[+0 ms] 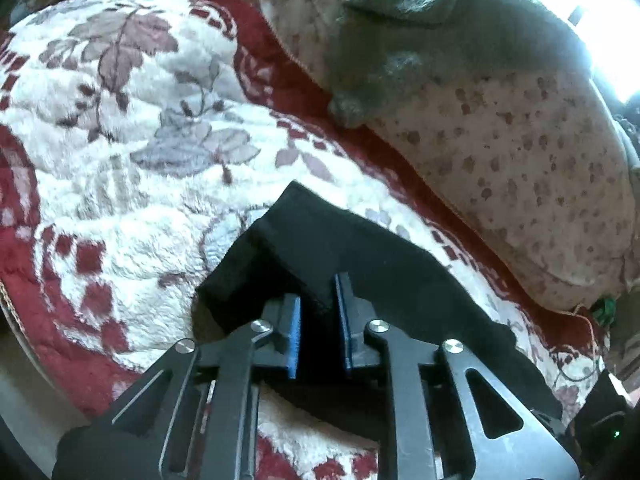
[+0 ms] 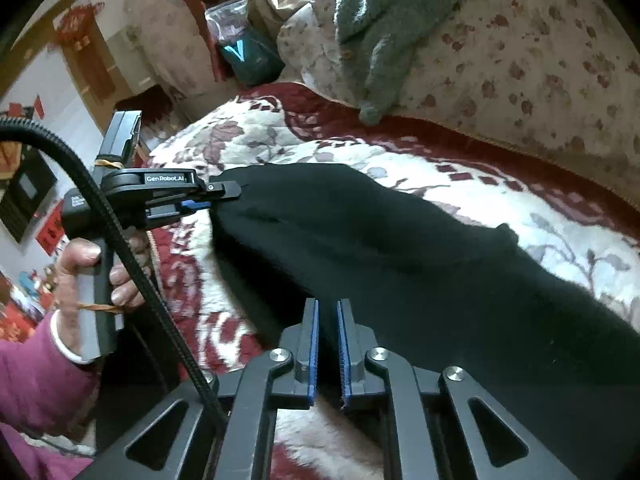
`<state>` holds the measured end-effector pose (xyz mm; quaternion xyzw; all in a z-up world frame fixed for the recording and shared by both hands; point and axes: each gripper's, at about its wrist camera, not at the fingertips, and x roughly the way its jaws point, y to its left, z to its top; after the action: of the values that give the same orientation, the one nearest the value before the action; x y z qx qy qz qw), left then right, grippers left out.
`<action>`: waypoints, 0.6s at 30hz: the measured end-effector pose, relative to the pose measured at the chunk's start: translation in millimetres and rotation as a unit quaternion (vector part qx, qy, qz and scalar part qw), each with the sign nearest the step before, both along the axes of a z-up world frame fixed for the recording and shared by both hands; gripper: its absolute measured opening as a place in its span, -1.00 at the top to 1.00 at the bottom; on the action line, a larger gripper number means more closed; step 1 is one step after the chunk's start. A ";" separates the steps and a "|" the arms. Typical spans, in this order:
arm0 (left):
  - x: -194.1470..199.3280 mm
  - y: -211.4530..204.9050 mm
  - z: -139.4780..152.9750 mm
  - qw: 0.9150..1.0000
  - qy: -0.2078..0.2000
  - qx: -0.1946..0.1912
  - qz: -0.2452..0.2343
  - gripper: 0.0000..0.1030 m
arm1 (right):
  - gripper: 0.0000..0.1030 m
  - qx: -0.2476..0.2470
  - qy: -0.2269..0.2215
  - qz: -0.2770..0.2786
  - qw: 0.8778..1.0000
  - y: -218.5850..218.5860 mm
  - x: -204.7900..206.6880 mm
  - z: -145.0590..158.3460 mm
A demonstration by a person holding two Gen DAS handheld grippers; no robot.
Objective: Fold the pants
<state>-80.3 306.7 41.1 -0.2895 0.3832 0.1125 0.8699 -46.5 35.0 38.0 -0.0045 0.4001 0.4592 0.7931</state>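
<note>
Right wrist view: black pants point(image 2: 400, 248) lie on a floral blanket point(image 2: 500, 196), long axis running leftward. The right gripper point(image 2: 328, 328) pinches the near edge; the left gripper point(image 2: 216, 200) is clamped on the far corner, both ends held.

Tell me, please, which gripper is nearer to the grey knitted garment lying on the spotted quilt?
Probably the left. The left gripper grips the black pants' far end, closer to the grey garment. The right gripper grips them at the near end.
</note>
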 end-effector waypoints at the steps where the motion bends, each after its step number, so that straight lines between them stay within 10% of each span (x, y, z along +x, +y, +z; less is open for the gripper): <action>1: -4.2 0.9 3.6 1.000 -0.005 -0.001 -0.004 0.76 | 0.90 0.004 0.004 0.006 1.000 0.9 -2.3 0.8; 9: -16.0 3.3 0.8 1.000 0.000 -0.006 -0.010 0.78 | 0.86 -0.047 -0.080 -0.011 0.996 9.4 -23.8 7.7; 13: -14.5 3.3 6.1 1.000 -0.002 -0.008 -0.009 0.78 | 0.11 -0.095 -0.138 0.000 0.986 9.2 -35.4 10.5; 18: -15.1 0.4 20.8 1.000 -0.017 -0.006 -0.014 0.78 | 0.09 -0.137 -0.161 -0.016 0.977 18.2 -33.4 -6.4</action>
<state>-95.4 307.1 61.9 -0.2911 0.3728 0.0933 0.8761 -79.9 53.2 31.6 -0.1805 0.3263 0.3805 0.8462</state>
